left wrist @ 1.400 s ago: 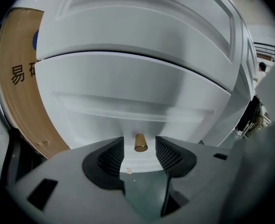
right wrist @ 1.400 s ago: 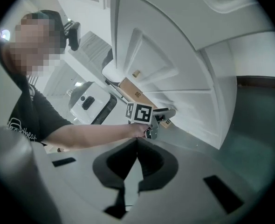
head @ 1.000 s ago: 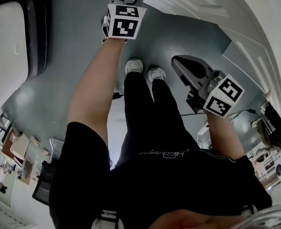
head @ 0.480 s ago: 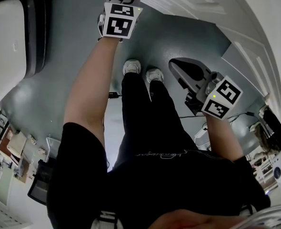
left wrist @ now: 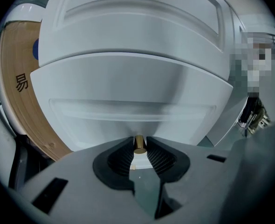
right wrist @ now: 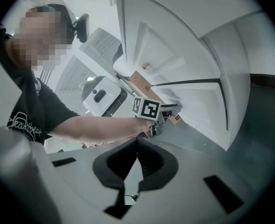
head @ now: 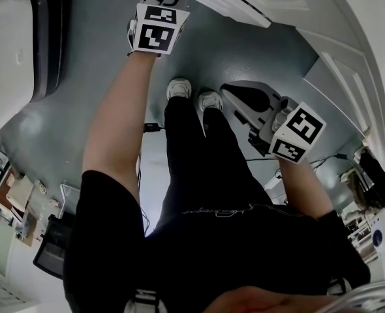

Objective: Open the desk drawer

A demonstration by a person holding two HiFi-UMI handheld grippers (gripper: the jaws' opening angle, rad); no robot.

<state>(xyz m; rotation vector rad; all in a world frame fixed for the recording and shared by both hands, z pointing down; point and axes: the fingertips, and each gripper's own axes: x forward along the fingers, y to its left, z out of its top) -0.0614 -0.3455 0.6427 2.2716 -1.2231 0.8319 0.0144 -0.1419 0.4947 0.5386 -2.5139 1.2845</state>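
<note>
L gripper tighter on drawer knob

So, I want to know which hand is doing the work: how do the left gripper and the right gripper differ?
The left gripper has its jaws clamped on the brass knob of the white drawer. The right gripper has its jaws shut on nothing. The left gripper is up against the drawer front, while the right gripper hangs away from it, over the floor. Both have dark ribbed jaws.

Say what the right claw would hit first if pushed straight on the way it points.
Likely the marker cube on the left arm, dead ahead; depth is unclear.
</note>
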